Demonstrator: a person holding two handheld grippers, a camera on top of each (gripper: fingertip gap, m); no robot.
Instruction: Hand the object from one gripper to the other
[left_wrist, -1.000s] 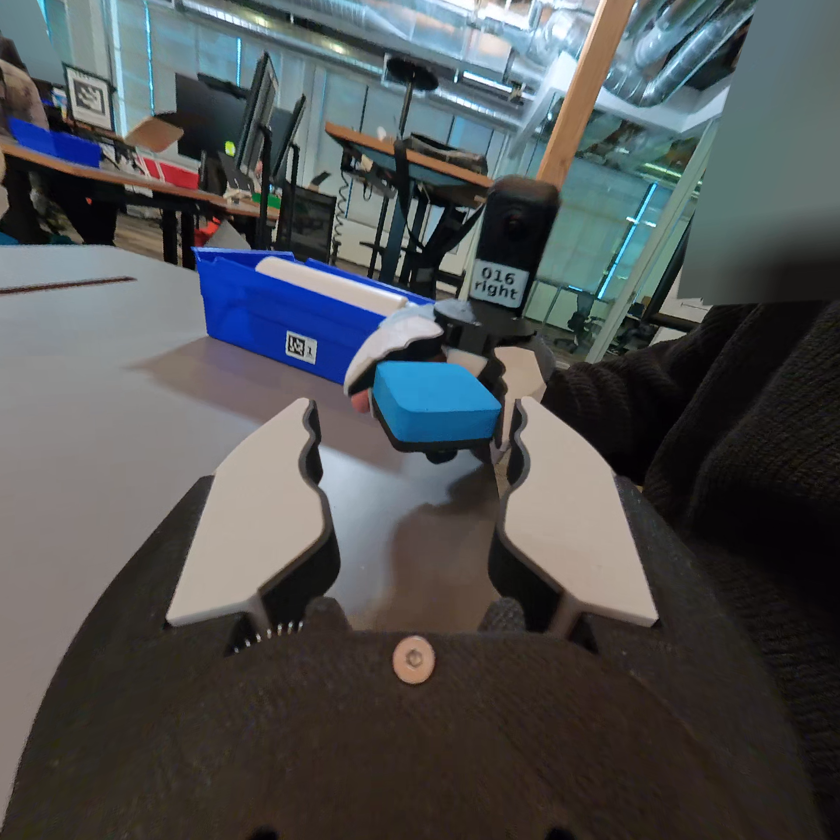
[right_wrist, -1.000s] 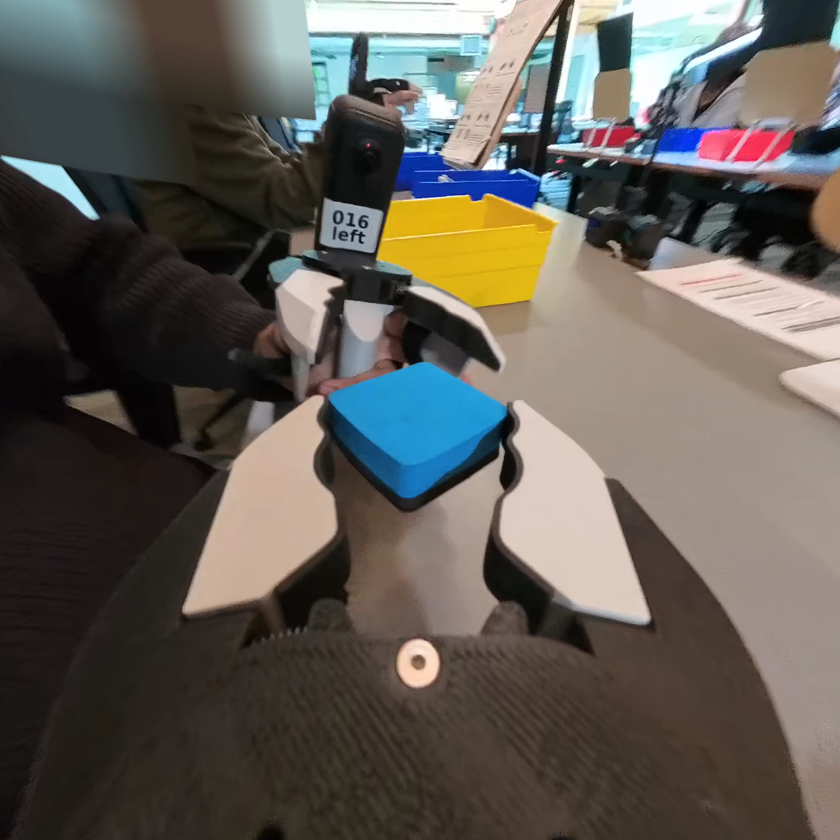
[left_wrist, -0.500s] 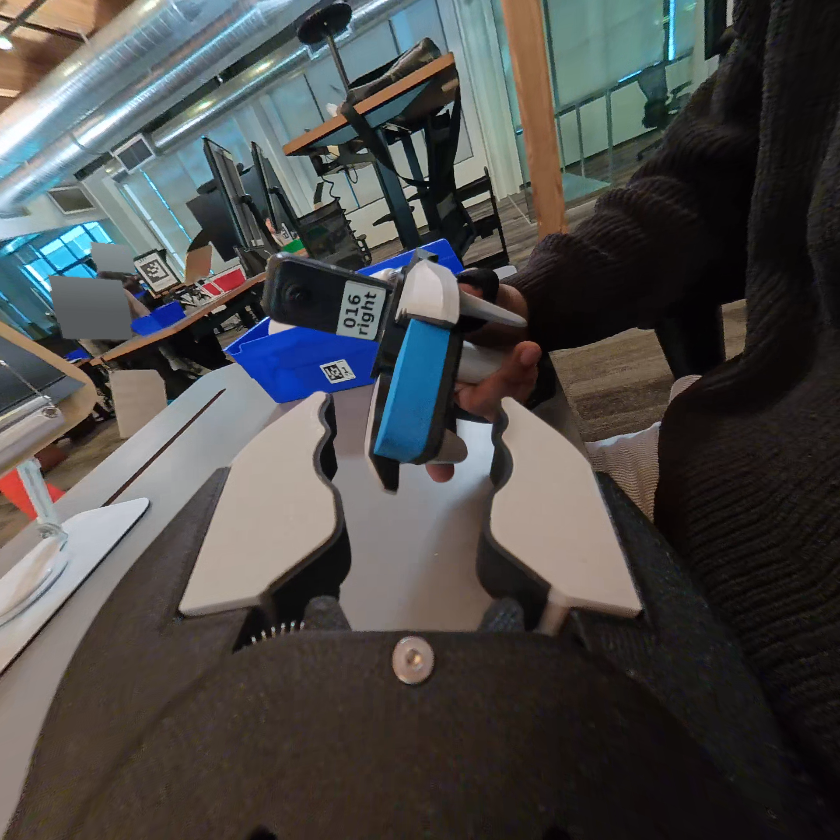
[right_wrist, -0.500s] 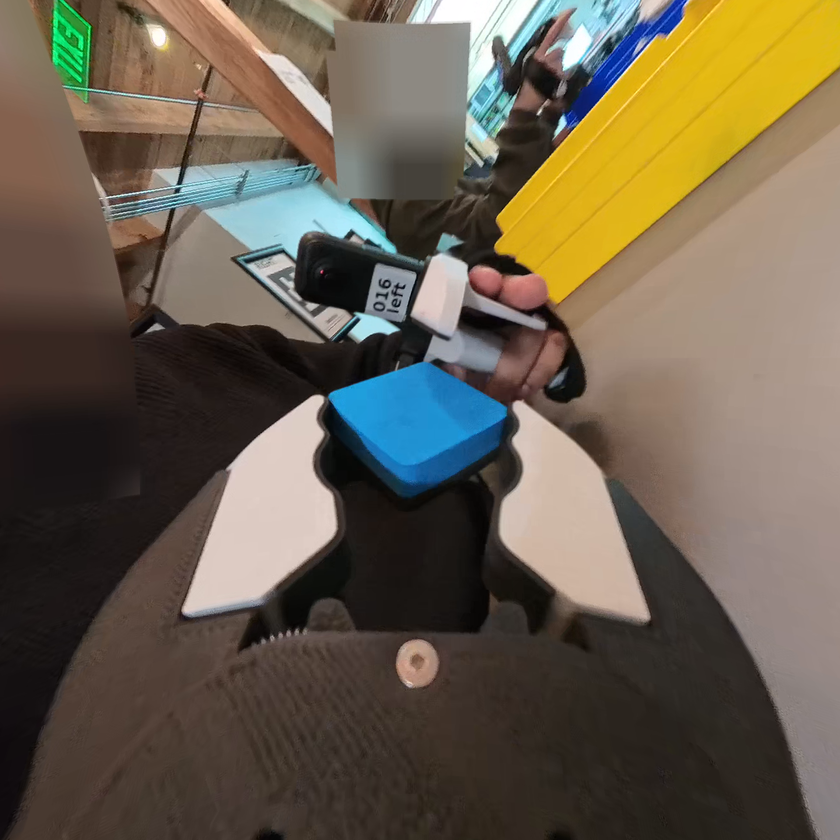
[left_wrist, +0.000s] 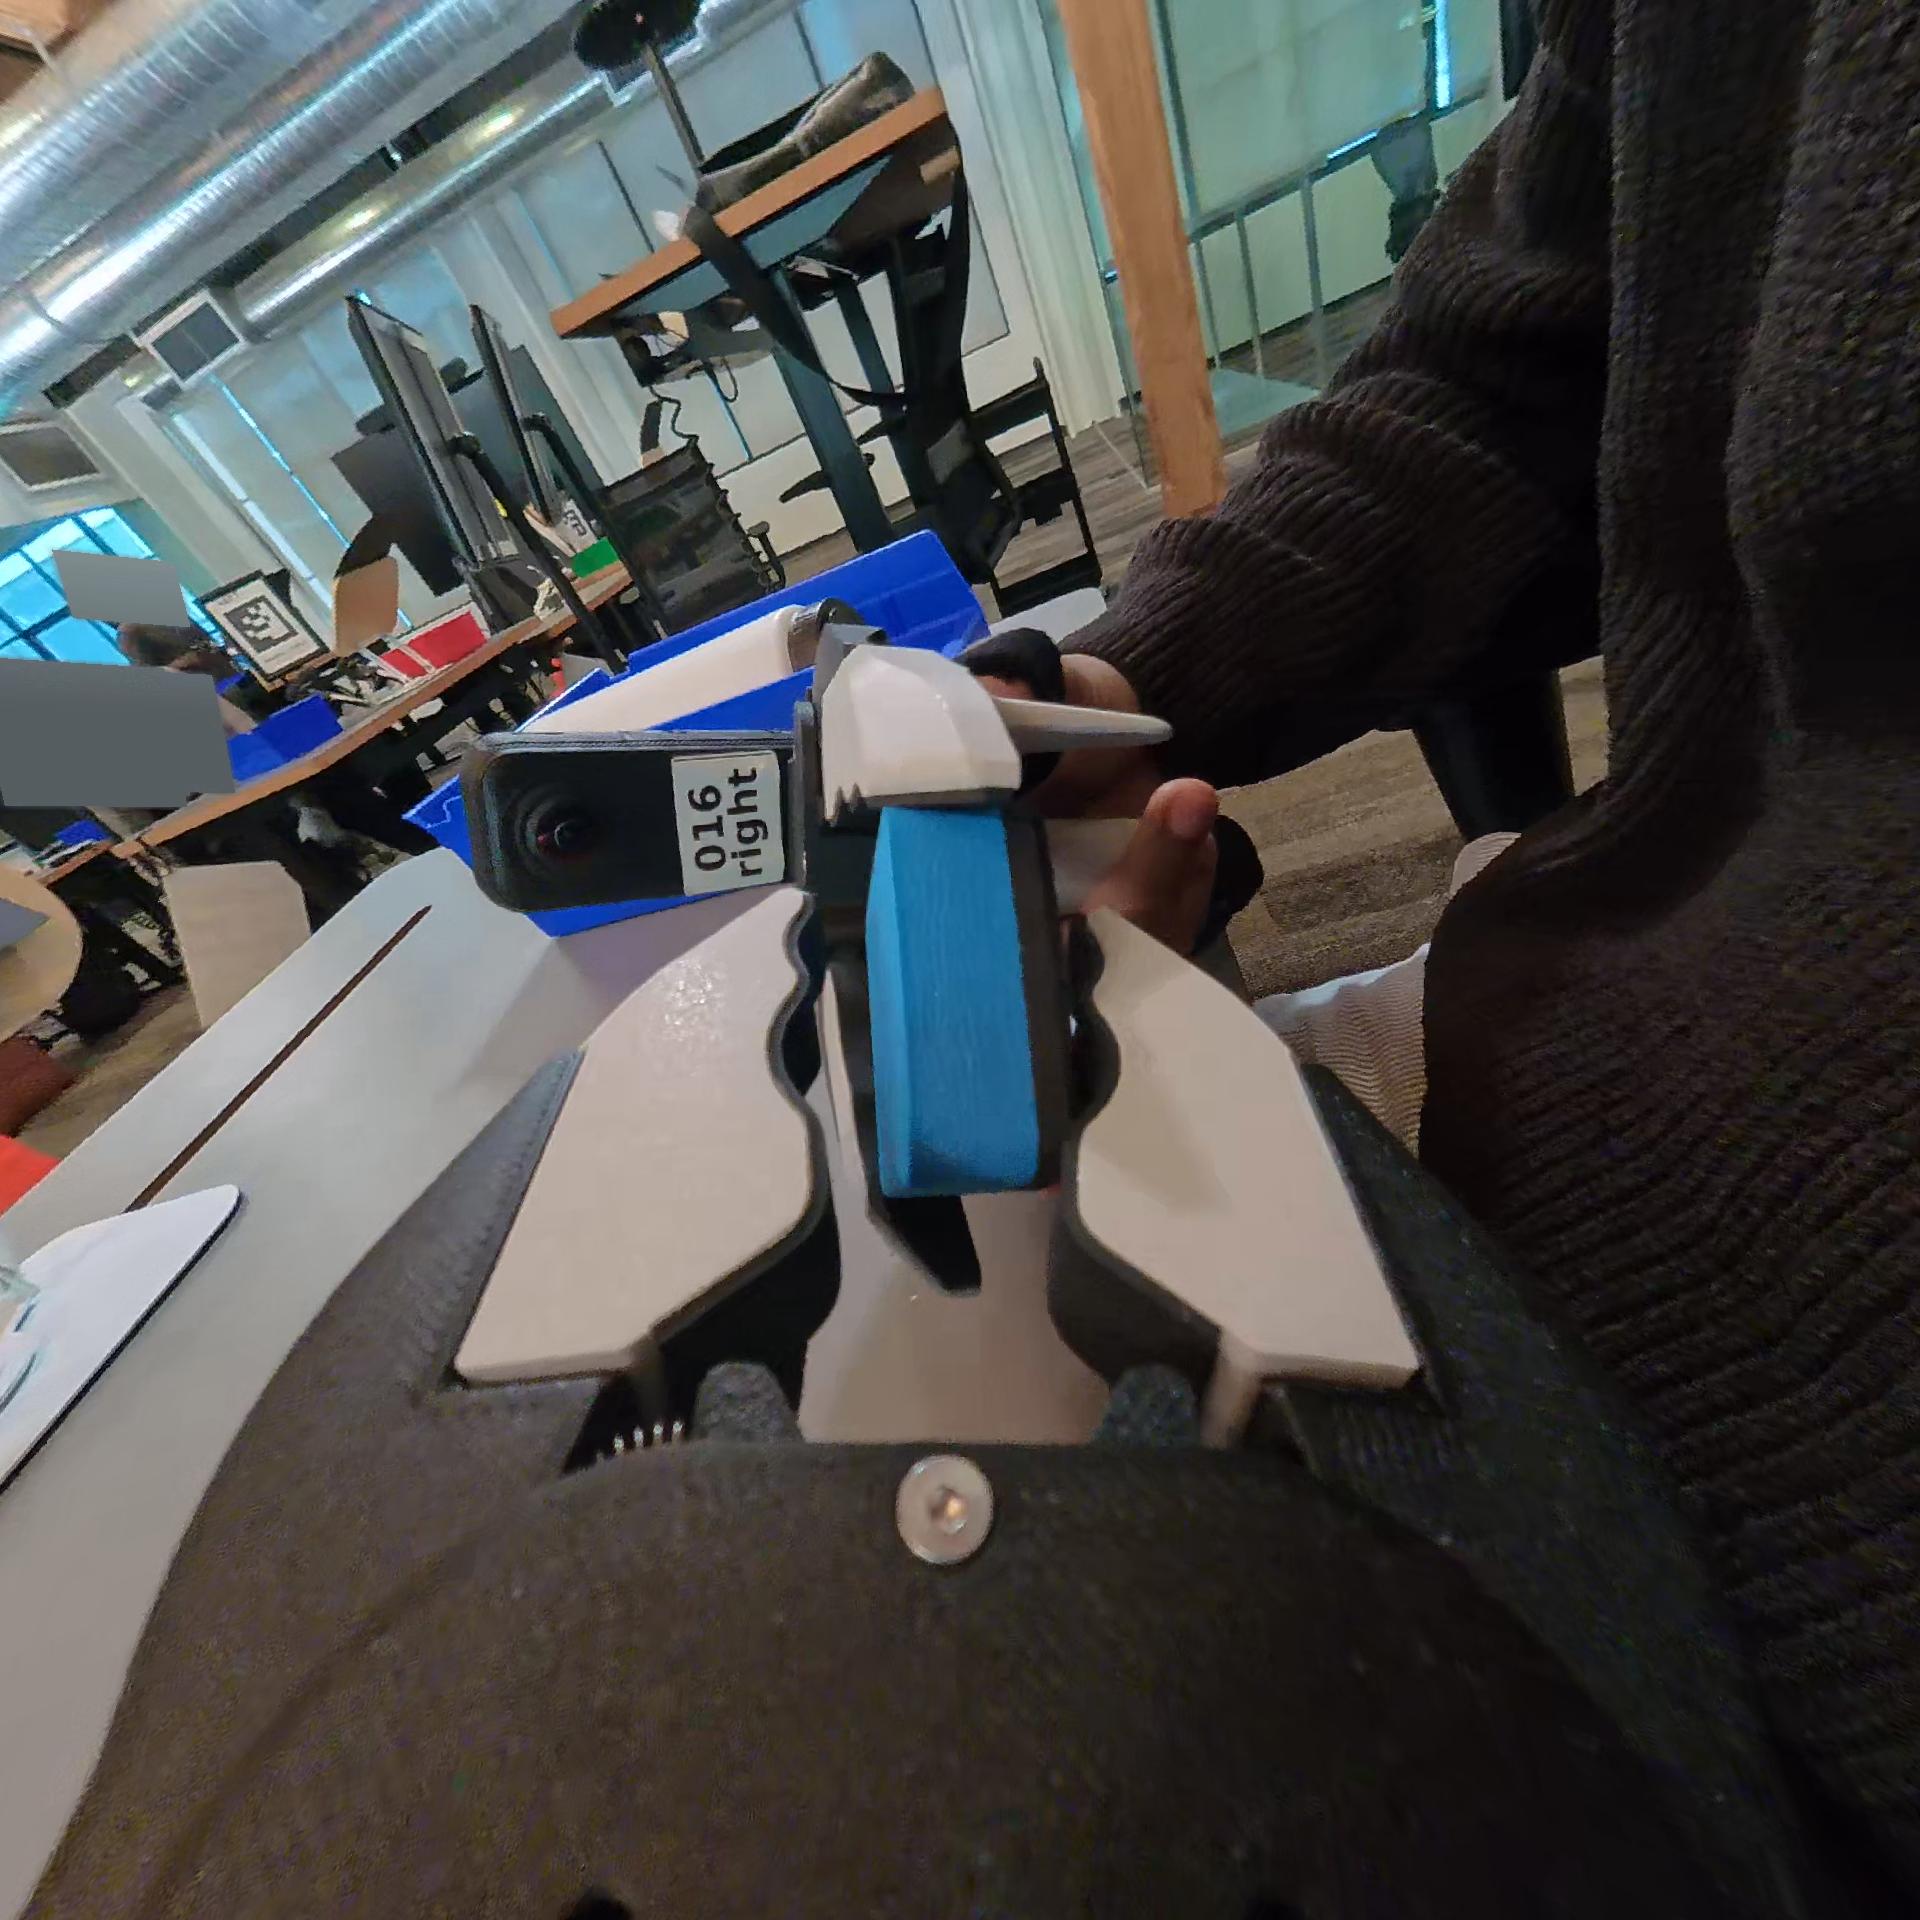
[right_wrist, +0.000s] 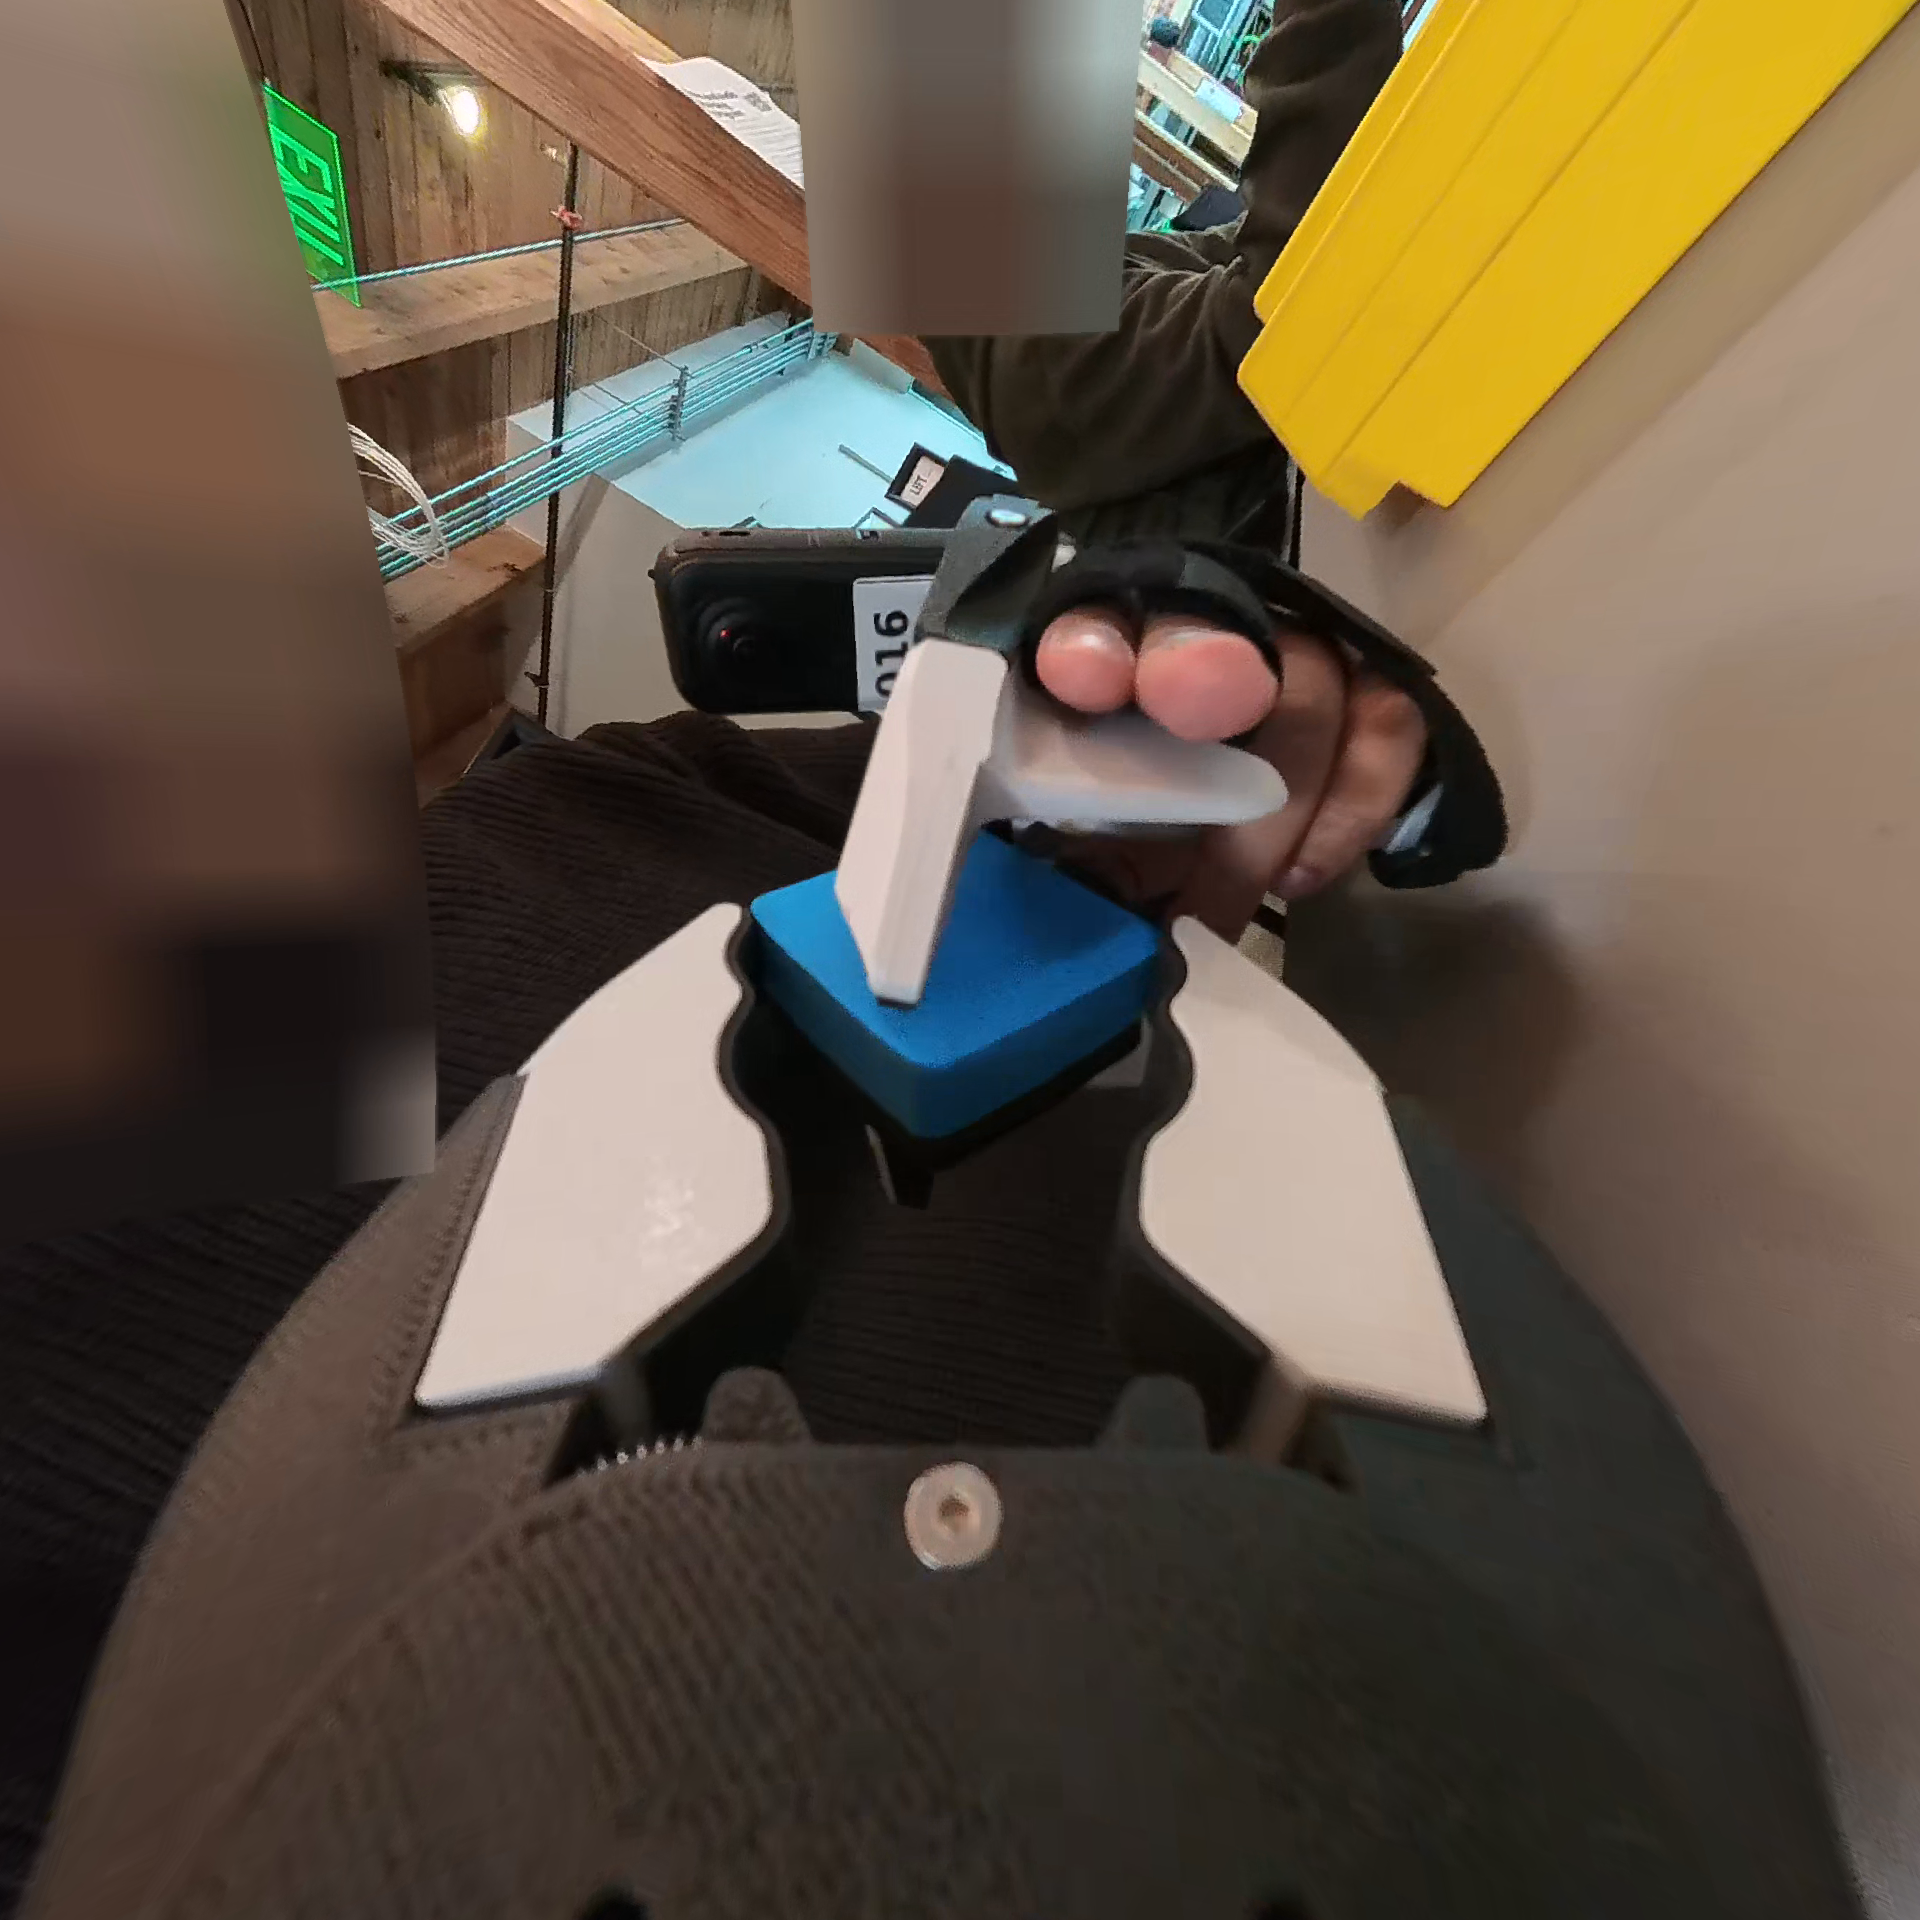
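Right gripper (right_wrist: 951, 997) is clamped tight, its fingers pinched in from either side, while the left gripper (left_wrist: 940, 1029) reaches in crosswise, one finger (right_wrist: 914, 821) pressing on top, both hand-held close together.

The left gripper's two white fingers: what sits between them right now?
The blue block, standing on edge, sits between the left gripper's fingers in the left wrist view. The right gripper grips it.
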